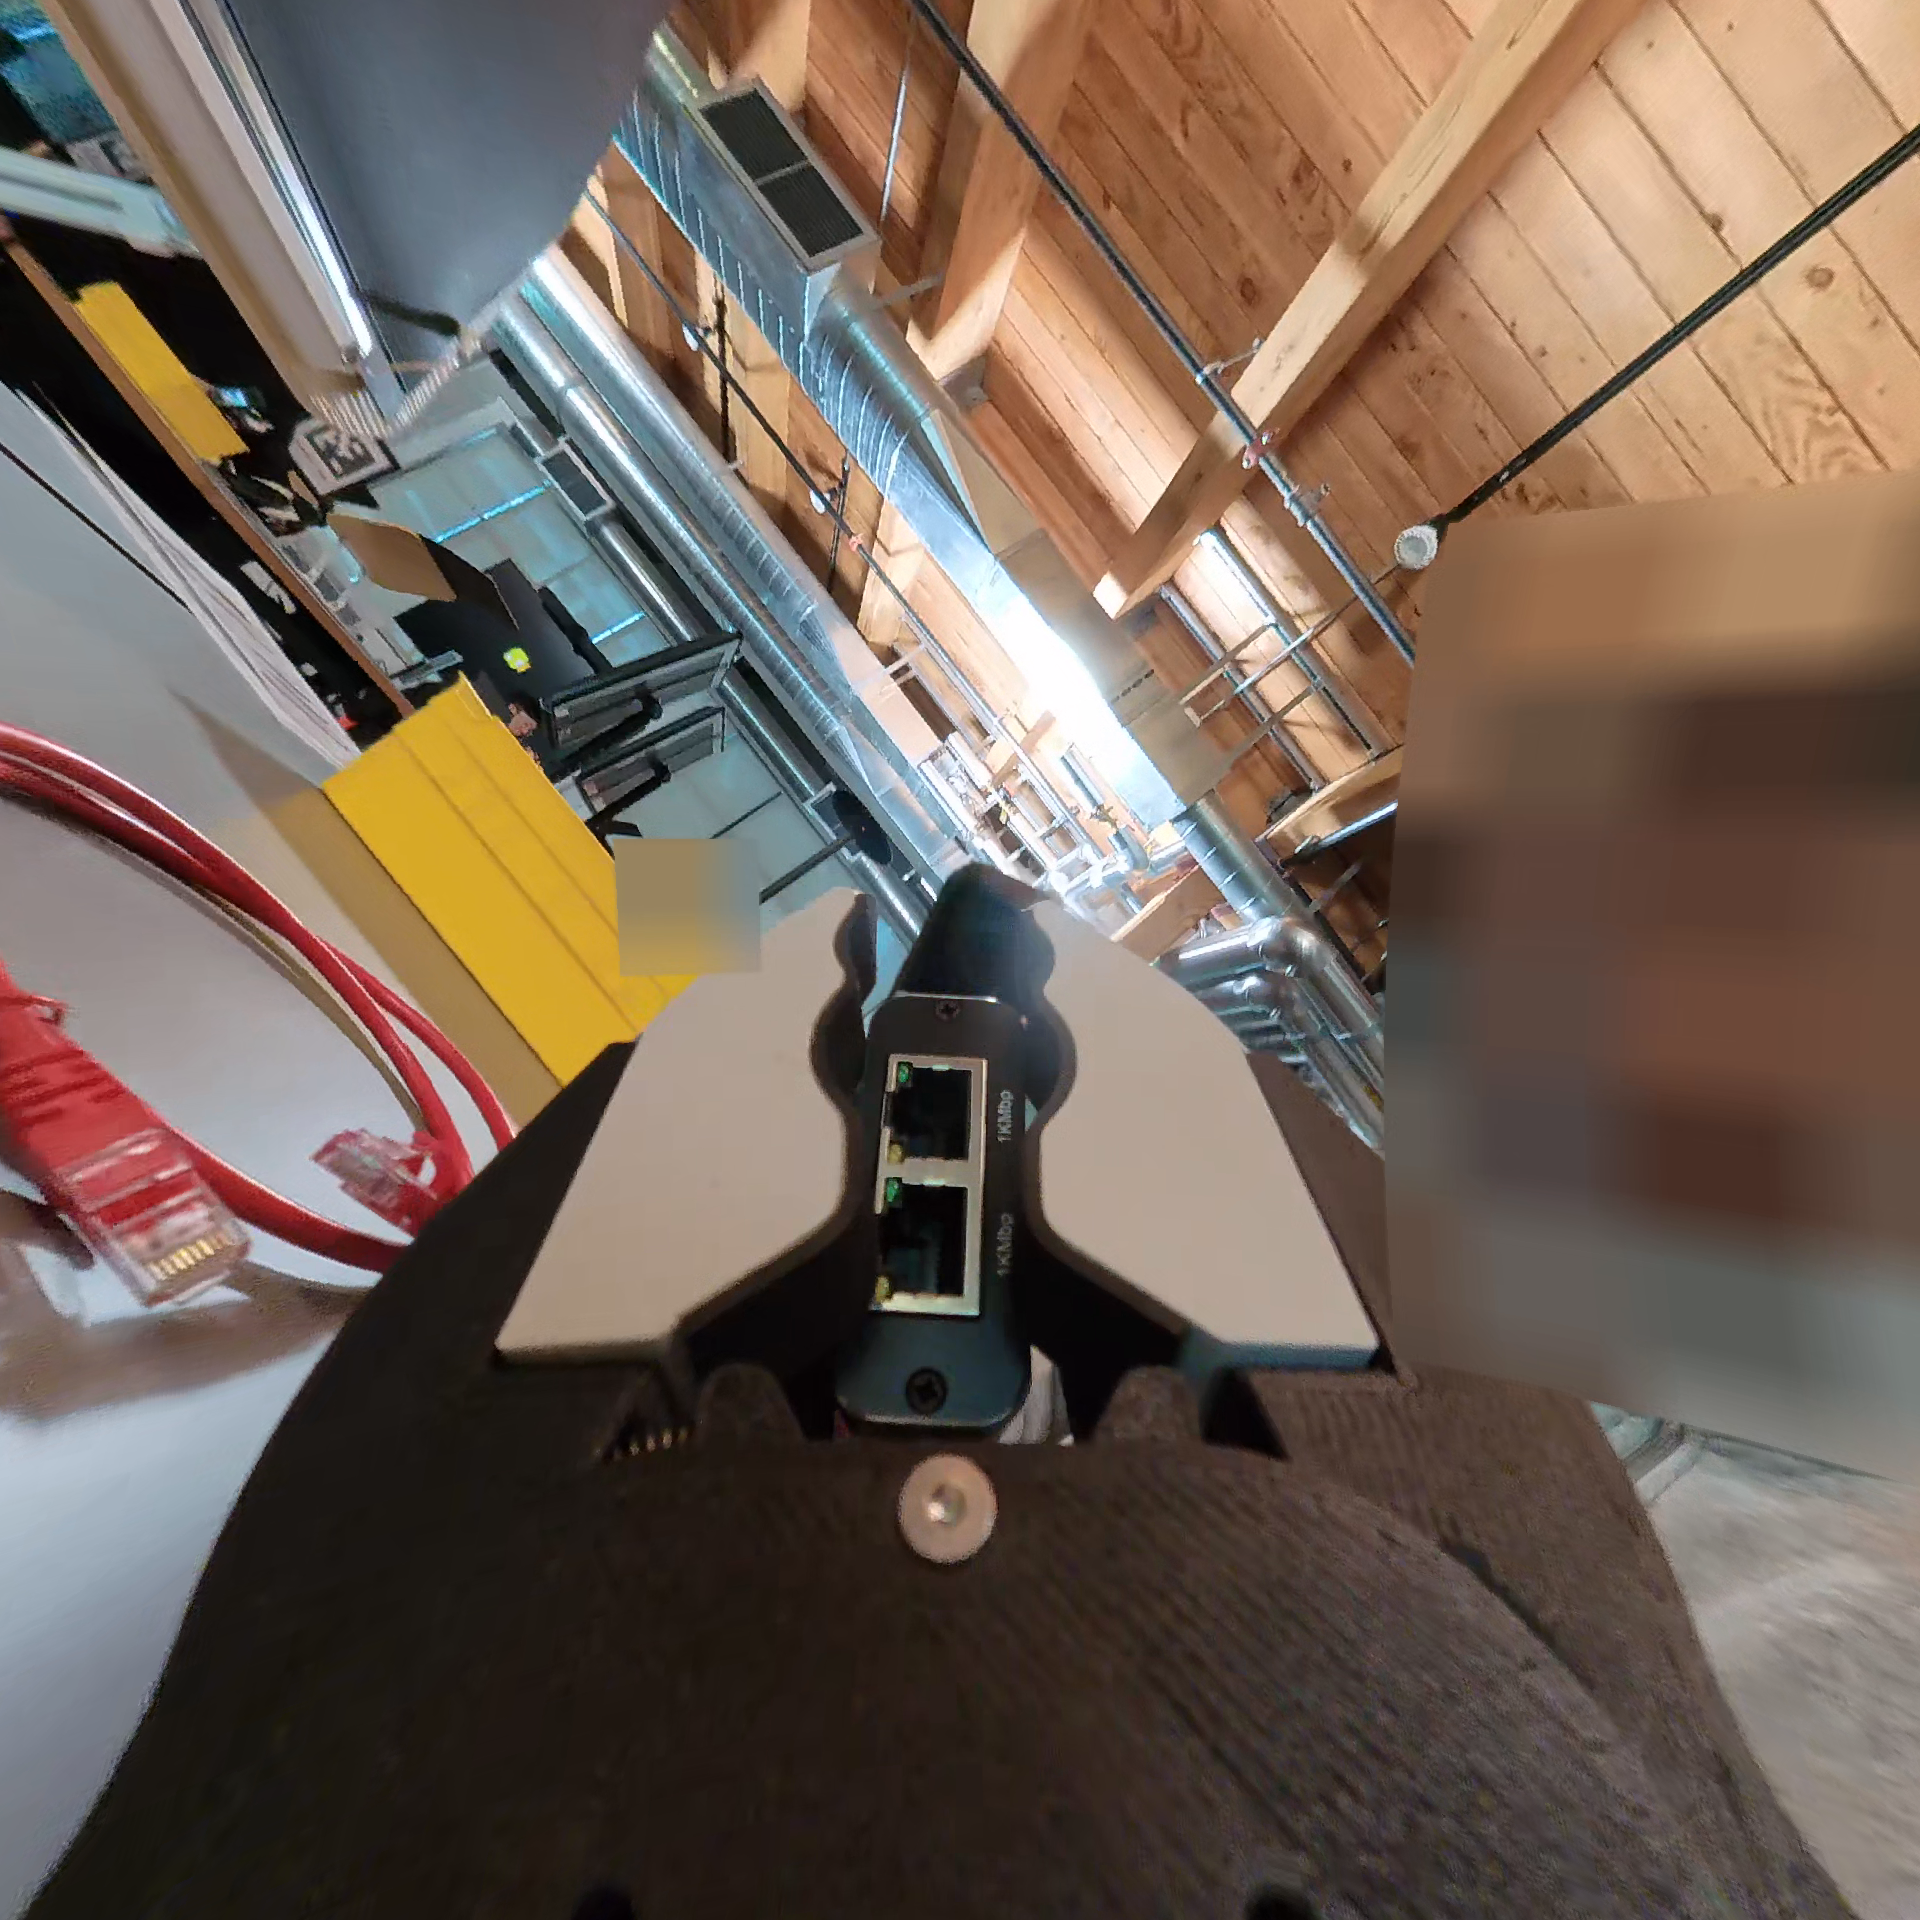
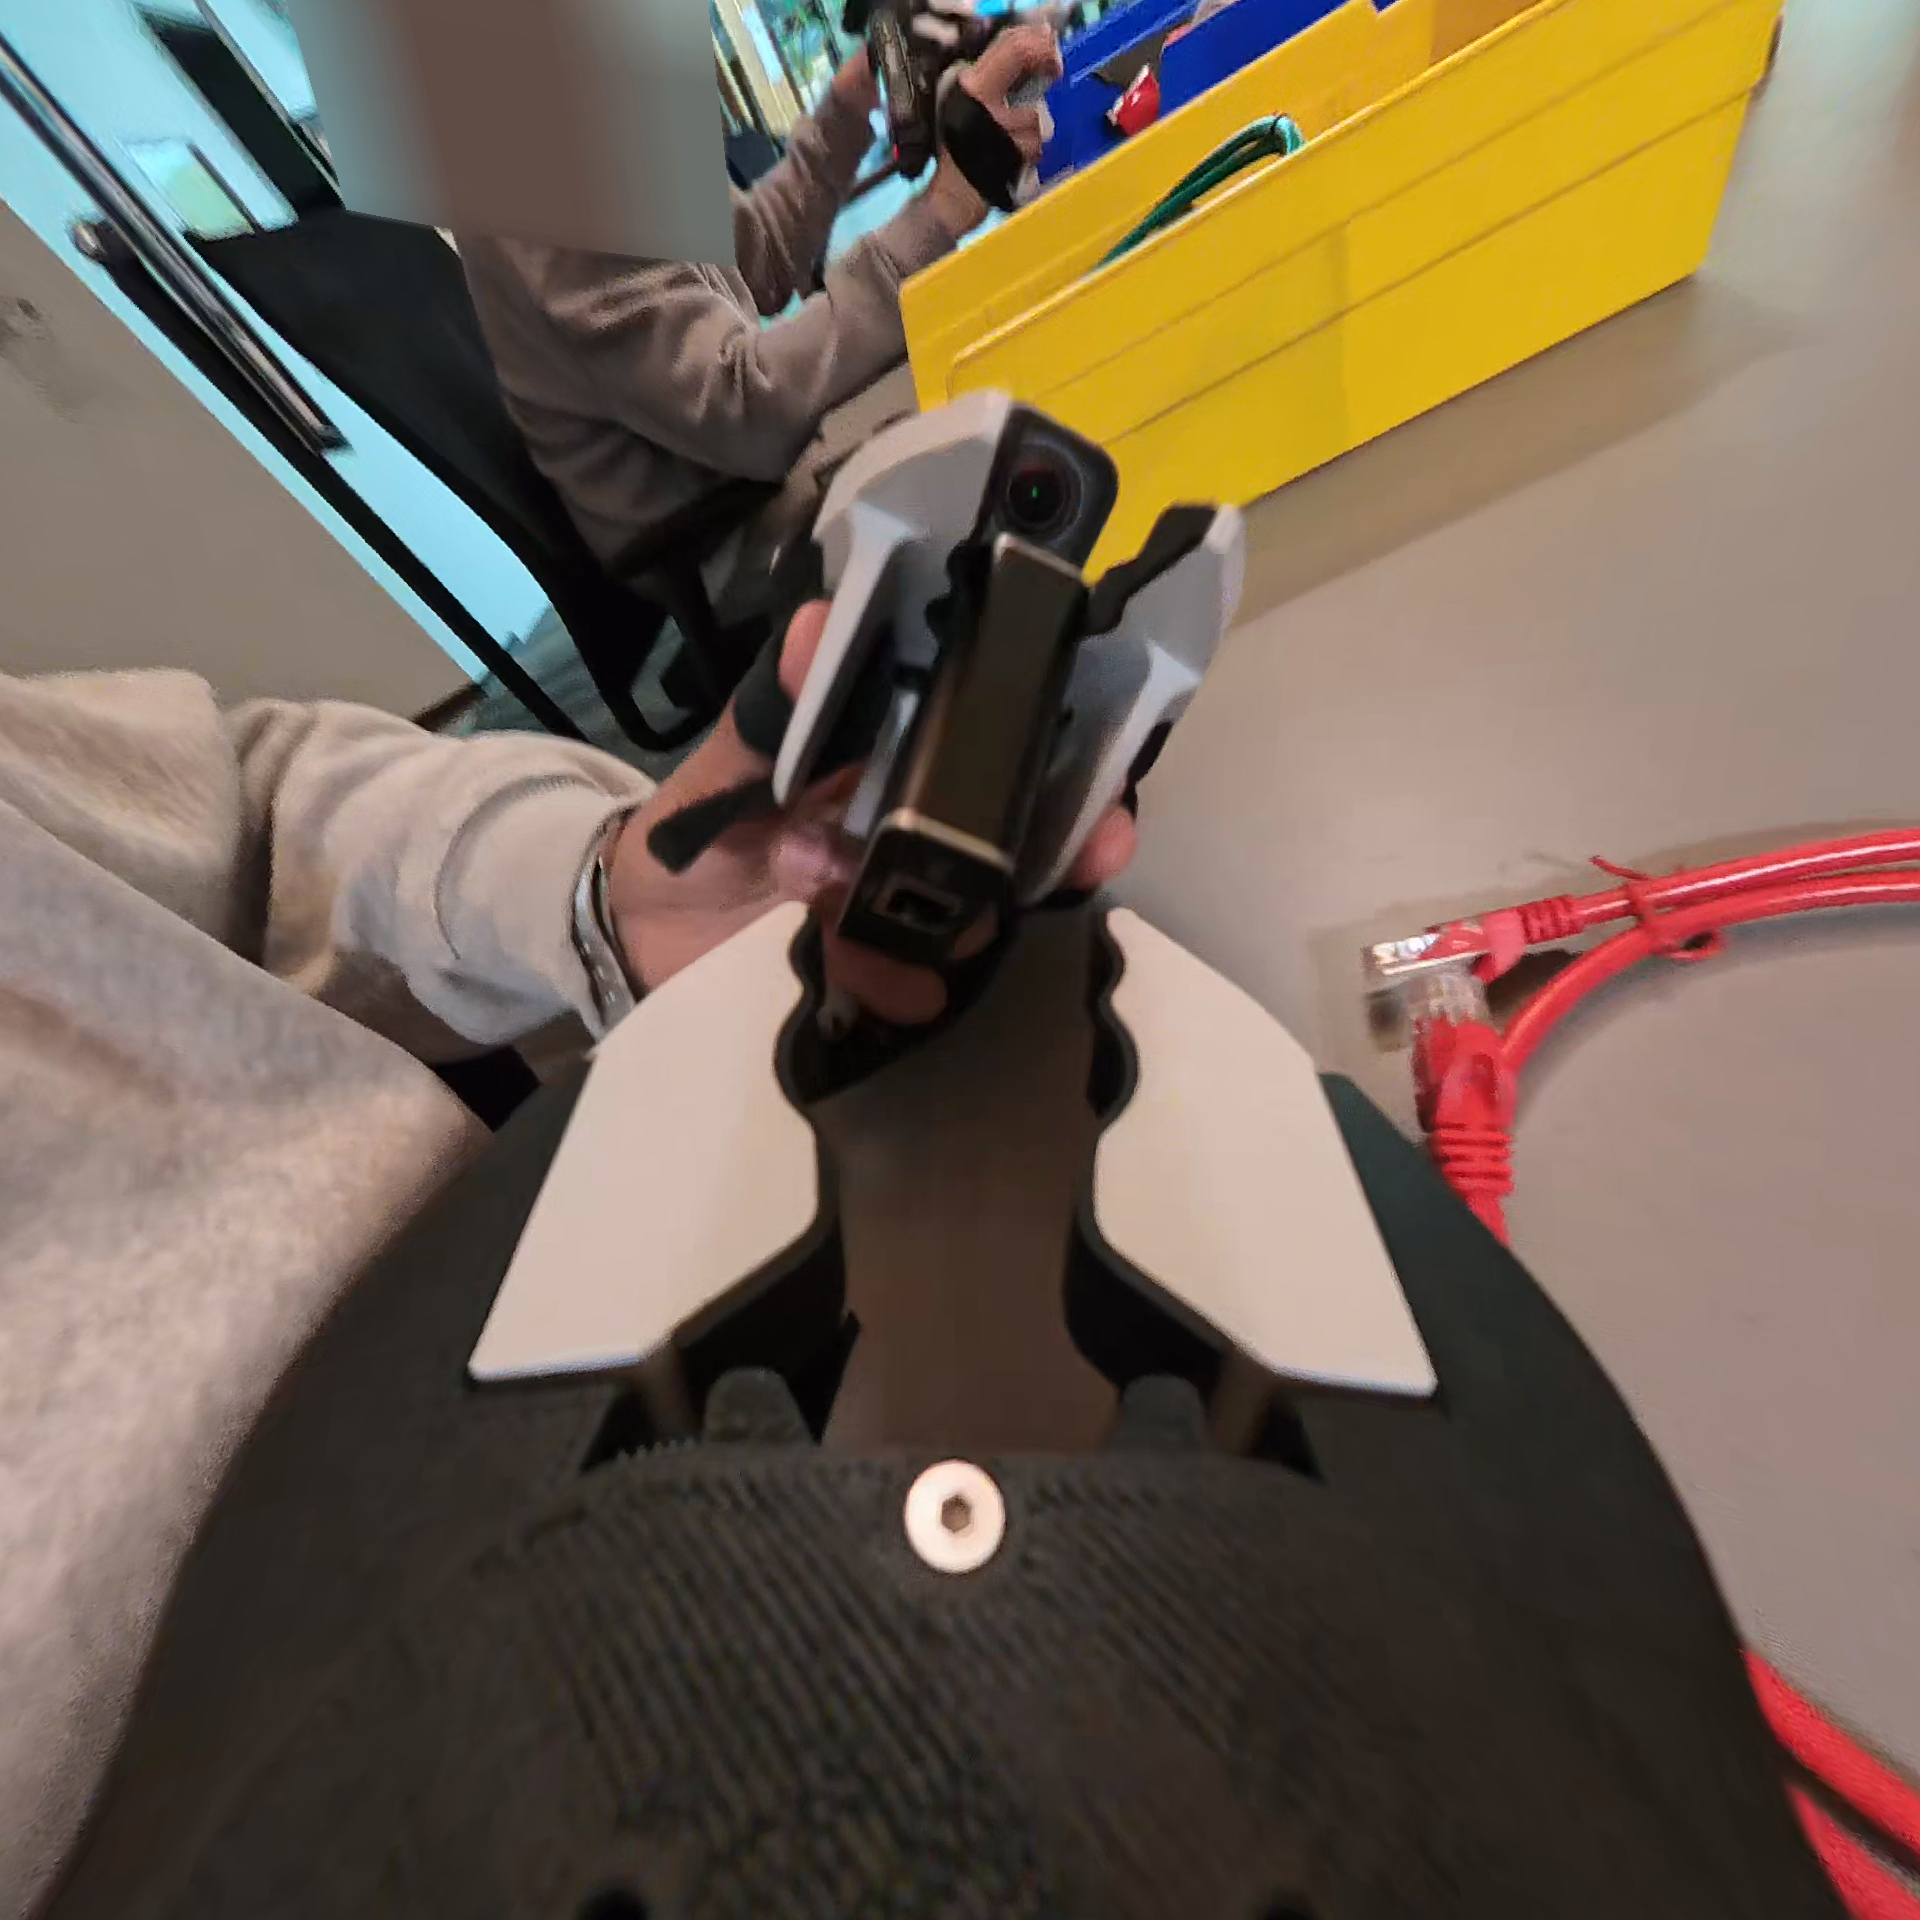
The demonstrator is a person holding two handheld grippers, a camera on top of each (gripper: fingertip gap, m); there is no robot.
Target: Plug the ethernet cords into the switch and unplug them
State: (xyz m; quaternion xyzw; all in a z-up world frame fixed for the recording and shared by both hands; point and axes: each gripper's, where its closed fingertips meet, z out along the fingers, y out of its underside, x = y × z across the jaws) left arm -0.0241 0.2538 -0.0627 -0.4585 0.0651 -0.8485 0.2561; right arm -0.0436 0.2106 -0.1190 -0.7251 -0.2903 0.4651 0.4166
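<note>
The left gripper (image 1: 940,1049) had its jaws clamped on the small black switch (image 1: 935,1195), whose two ports faced the camera, while the right gripper (image 2: 951,997) held nothing, its jaws parted just short of the switch's near end. Two red ethernet cords (image 2: 1683,904), both unplugged, lay coiled on the grey surface (image 2: 1507,665) to the right, a yellow bin (image 2: 1351,260) stood farther off, and wooden ceiling beams (image 1: 1299,312) ran overhead.
</note>
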